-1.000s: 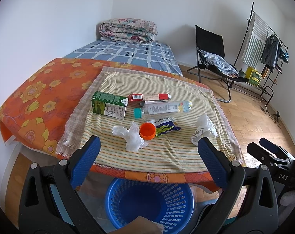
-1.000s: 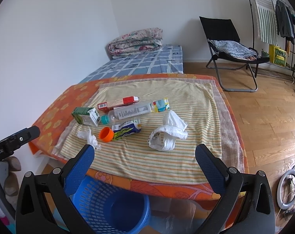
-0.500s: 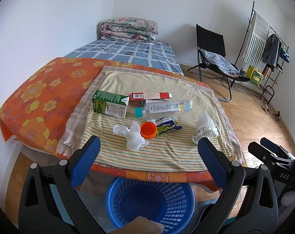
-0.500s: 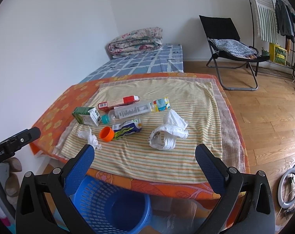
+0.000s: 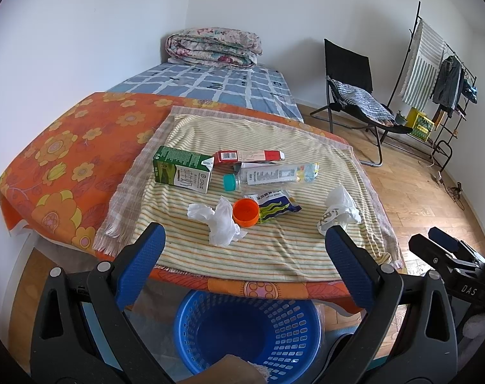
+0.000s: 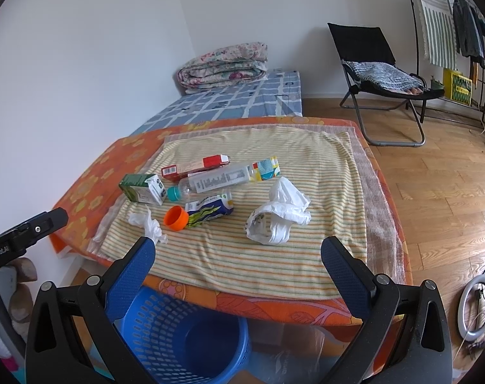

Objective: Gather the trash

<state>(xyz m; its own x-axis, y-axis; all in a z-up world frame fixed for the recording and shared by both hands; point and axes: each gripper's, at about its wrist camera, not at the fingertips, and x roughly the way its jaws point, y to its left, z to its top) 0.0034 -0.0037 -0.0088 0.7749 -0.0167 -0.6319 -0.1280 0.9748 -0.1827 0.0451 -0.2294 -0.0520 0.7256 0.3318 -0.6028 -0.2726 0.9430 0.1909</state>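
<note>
progress: barely begun | round blue plastic basket (image 5: 247, 329) seemingly empty | beyond it, green carton (image 5: 182, 173), clear bottle (image 5: 274, 174), white tissue (image 5: 218, 222) uncollected | left gripper (image 5: 242, 249), right gripper (image 6: 237, 251): jaws spread, empty

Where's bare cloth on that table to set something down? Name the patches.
Free: the striped cloth between the near edge and the crumpled bag; the far strip beyond the red box and bottle; the right side past the bag. Crowded: the left-centre cluster of carton, orange cap, wrapper and tissue.
</note>
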